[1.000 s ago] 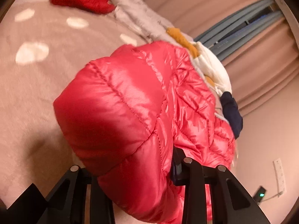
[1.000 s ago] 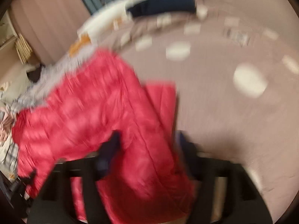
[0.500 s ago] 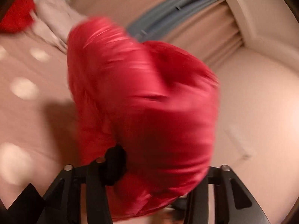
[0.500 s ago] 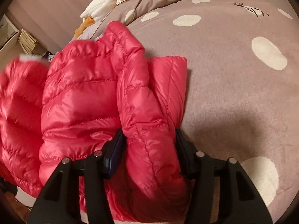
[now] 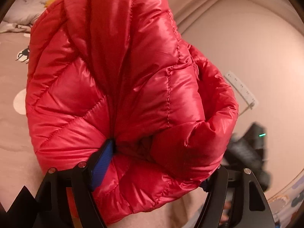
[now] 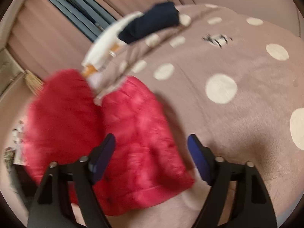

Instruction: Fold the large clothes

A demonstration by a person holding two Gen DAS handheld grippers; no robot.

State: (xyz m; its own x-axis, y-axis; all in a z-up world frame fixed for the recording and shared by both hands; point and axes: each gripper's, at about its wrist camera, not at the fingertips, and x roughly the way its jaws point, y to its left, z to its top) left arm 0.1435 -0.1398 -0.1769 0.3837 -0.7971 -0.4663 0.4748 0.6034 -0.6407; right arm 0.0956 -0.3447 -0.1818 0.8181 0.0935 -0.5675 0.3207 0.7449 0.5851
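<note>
The left gripper has just been opening its jaws, and a bunched fold of the red puffer jacket still fills the gap, bulging against the blue pad. The right gripper has just been opening too; its jaws stand wide, pads clear of the jacket, which lies on the dotted bedspread near its edge.
</note>
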